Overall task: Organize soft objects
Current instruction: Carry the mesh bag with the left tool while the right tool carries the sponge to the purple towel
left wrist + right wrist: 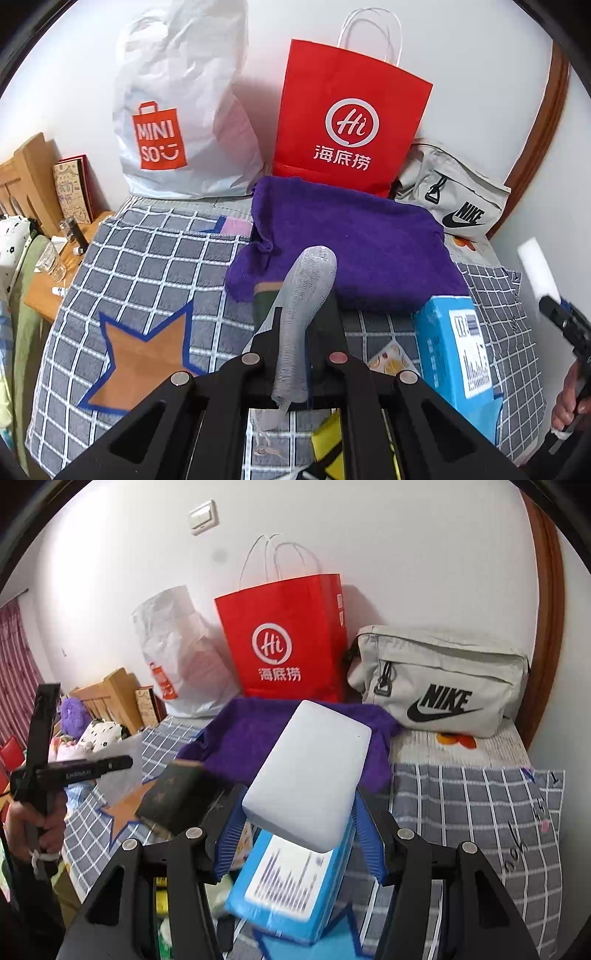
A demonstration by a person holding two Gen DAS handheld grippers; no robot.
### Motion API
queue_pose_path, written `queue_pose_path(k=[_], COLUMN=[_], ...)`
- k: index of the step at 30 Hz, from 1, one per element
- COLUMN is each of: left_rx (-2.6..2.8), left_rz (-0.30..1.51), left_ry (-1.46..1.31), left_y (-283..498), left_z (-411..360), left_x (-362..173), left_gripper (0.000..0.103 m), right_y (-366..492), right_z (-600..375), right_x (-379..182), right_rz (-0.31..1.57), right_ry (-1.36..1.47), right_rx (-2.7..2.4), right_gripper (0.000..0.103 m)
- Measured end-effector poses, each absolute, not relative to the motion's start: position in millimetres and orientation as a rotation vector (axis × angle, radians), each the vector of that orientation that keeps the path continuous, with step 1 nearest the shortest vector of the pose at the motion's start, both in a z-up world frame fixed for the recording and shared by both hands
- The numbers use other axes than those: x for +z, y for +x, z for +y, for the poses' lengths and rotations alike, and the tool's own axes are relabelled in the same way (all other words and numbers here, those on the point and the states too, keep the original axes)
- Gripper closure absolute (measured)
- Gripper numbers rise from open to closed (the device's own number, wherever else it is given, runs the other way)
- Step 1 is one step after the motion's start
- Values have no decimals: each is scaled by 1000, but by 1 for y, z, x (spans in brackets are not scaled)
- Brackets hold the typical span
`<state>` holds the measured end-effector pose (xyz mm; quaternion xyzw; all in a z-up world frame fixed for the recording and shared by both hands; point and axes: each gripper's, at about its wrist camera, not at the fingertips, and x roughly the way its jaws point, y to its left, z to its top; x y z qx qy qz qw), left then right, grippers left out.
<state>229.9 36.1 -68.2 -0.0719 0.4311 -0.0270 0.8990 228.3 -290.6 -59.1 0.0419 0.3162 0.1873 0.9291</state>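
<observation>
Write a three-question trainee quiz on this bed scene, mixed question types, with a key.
1. True or false: the right gripper holds a white sponge block.
2. Which item sits between the left gripper's fingers? A) a grey mesh sock B) a red ball C) a glass cup
3. Fill in: the purple towel lies in front of the red ____ bag.

Key: 1 true; 2 A; 3 paper
</observation>
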Motion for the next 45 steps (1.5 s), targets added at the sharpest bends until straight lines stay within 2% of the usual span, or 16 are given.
queue_pose_path(k=[27, 45], left_rx=[-93, -92], left_rz=[935, 1032], left_ry=[-100, -141], left_y=[366, 425], left_z=[2, -7], left_x=[-82, -137], left_gripper=[95, 95], right_y=[388, 433], right_z=[-240, -246], right_x=[-58, -125], right_rz=[697, 866], right_ry=[-30, -14], right_rx=[484, 468], right_gripper=[47, 46])
